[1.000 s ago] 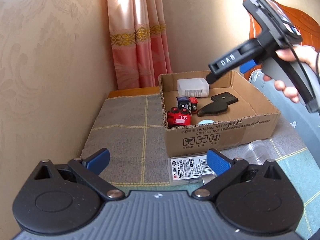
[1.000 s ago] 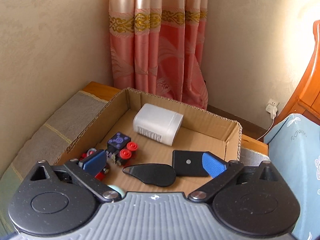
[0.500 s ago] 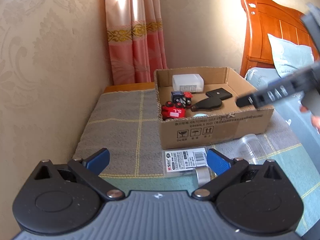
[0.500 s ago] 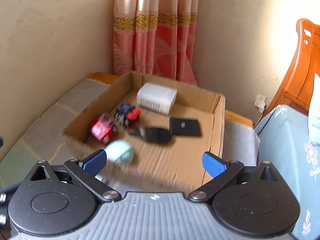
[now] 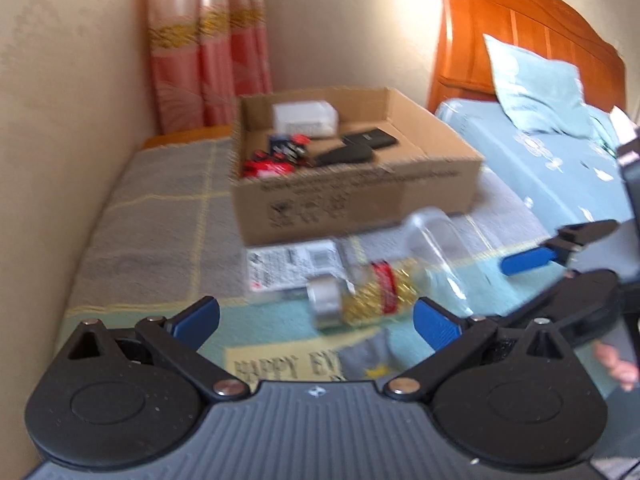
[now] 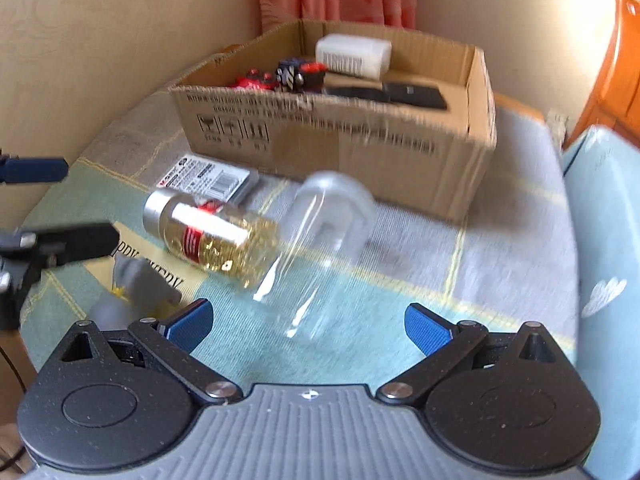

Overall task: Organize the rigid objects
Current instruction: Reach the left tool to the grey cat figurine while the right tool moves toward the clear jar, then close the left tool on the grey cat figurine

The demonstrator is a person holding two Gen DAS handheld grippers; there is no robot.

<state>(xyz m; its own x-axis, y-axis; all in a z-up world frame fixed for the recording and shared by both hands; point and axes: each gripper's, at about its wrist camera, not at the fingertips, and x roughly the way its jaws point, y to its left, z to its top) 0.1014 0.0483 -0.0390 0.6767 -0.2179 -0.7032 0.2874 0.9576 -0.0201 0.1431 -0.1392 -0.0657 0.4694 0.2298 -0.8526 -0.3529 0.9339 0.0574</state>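
An open cardboard box (image 5: 360,200) (image 6: 340,128) holds a white case (image 5: 304,118) (image 6: 352,54), red and dark toy cars (image 5: 276,160) (image 6: 280,76) and flat black parts (image 5: 352,148) (image 6: 404,92). In front of it lie a labelled flat packet (image 5: 288,268) (image 6: 212,178), a silver-lidded jar of gold bits (image 5: 360,296) (image 6: 212,232) and a clear plastic container (image 5: 440,240) (image 6: 324,232), both on their sides. My left gripper (image 5: 316,320) (image 6: 68,204) is open just short of the jar. My right gripper (image 6: 308,322) (image 5: 560,276) is open just short of the clear container.
A checked cloth (image 5: 160,232) covers the table, with a yellow printed card (image 5: 280,364) near the front. A beige wall (image 5: 60,120) runs along the left, and a curtain (image 5: 208,48) hangs behind. A bed with a wooden headboard (image 5: 520,32) borders the right. A person's hand (image 5: 616,364) holds the right gripper.
Both grippers have pulled back from the box. The right one came down from over the box to the table in front. Jar and clear container now lie before the fingers.
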